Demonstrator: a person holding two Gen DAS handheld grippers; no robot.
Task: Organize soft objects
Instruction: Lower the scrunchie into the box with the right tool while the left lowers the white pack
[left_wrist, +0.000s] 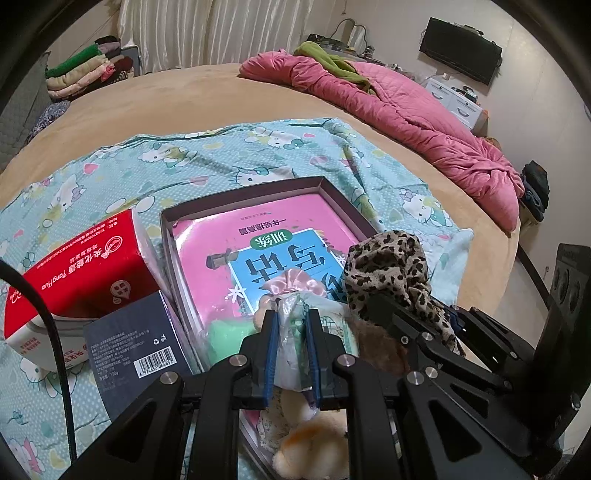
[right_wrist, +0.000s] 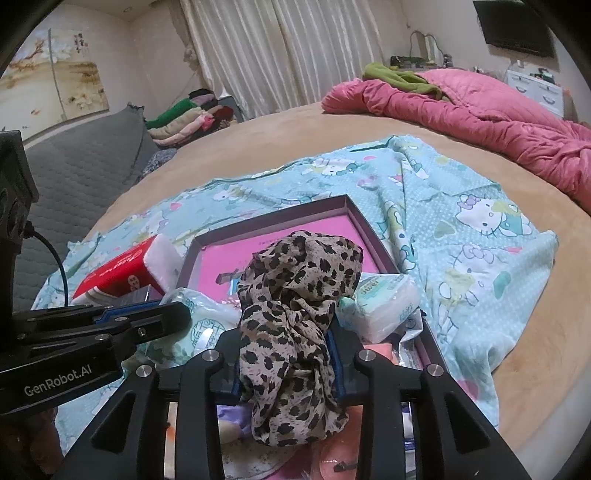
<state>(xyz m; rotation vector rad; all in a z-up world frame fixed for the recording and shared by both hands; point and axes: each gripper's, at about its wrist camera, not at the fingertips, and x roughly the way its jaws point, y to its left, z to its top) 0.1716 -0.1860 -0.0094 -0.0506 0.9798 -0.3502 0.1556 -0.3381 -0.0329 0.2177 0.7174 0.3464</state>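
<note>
Above the shallow purple cardboard box (left_wrist: 334, 192), my left gripper (left_wrist: 291, 347) clamps a clear-wrapped tissue pack (left_wrist: 290, 354); my right gripper (right_wrist: 286, 363) pinches a crumpled leopard-print fabric scarf (right_wrist: 295, 295) over the box's near edge.

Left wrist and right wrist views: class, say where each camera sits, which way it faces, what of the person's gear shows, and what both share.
Left wrist: on the left hand-held gripper, facing forward over the box on the bed; it grips a plastic packet; the right hand-held gripper shows at right.
Right wrist: on the right hand-held gripper, facing likewise, gripping a leopard scarf; the left one shows at left.
Shared: box, scarf, red tissue pack, pink quilt.
</note>
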